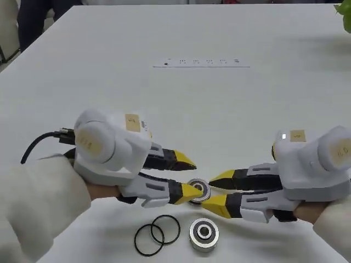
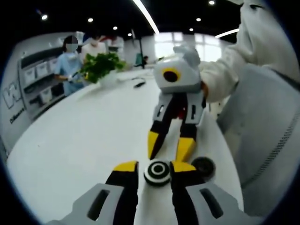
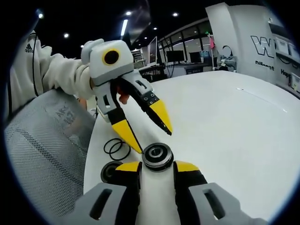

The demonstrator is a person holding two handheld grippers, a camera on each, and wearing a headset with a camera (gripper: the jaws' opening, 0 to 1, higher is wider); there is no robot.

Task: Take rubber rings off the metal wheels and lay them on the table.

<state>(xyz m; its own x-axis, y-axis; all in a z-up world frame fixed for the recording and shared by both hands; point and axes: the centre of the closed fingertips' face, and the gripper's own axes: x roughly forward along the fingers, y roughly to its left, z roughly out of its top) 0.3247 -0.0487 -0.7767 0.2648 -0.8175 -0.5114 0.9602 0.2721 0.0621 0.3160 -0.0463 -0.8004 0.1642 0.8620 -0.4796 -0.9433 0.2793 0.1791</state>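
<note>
A small metal wheel (image 1: pixel 199 188) with a dark outer band sits between the two grippers near the table's front edge. My right gripper (image 1: pixel 213 192) is shut on it, its yellow jaw tips on either side of the wheel (image 3: pixel 157 156). My left gripper (image 1: pixel 193 176) is open, its lower jaw tip against the wheel (image 2: pixel 157 172) and its upper jaw above it. A second metal wheel (image 1: pixel 204 233) lies flat on the table nearer to me. Two black rubber rings (image 1: pixel 157 233) lie overlapping just left of it.
The white table (image 1: pixel 219 109) stretches far ahead, with a printed strip (image 1: pixel 202 63) across its middle. A black cable (image 1: pixel 38 143) trails from the left gripper. A green plant (image 1: pixel 345 13) stands at the far right corner. A mesh chair (image 3: pixel 42 154) is behind me.
</note>
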